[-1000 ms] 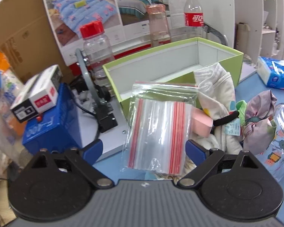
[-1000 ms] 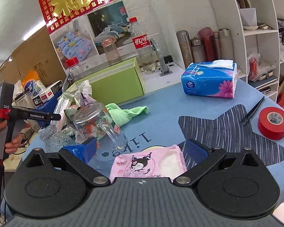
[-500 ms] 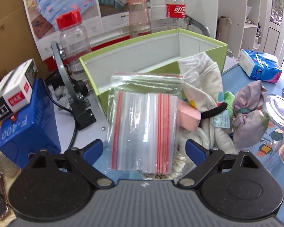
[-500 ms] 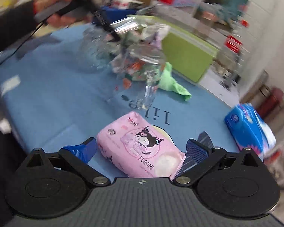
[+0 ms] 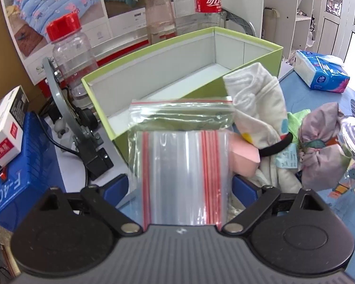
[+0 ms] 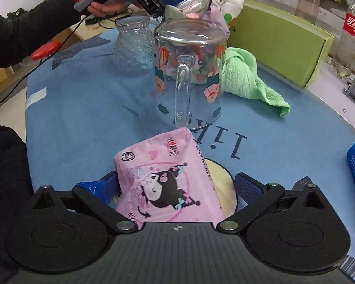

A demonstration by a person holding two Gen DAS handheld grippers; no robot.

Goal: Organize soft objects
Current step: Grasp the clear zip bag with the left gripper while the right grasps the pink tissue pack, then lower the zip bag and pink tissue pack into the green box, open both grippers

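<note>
Zip bags (image 5: 182,165) sit clamped between your left gripper (image 5: 181,184) fingers, near the green box (image 5: 153,75). Right gripper (image 6: 177,189) fingers grip the pink tissue pack (image 6: 168,179) above the table (image 6: 82,118).

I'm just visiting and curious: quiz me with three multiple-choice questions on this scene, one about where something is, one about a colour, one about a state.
1. Where is the green towel?
A. on the blue mat beside the green box
B. inside the box
C. on a shelf

2. What colour is the tissue pack between the right gripper's fingers?
A. yellow
B. pink
C. white

3. How does the glass mug stand?
A. upright
B. on its side
C. upside down

Answers: A, the towel lies on the mat against the box's outside; B, the wrapper is pink; C, its flat base faces up.
</note>
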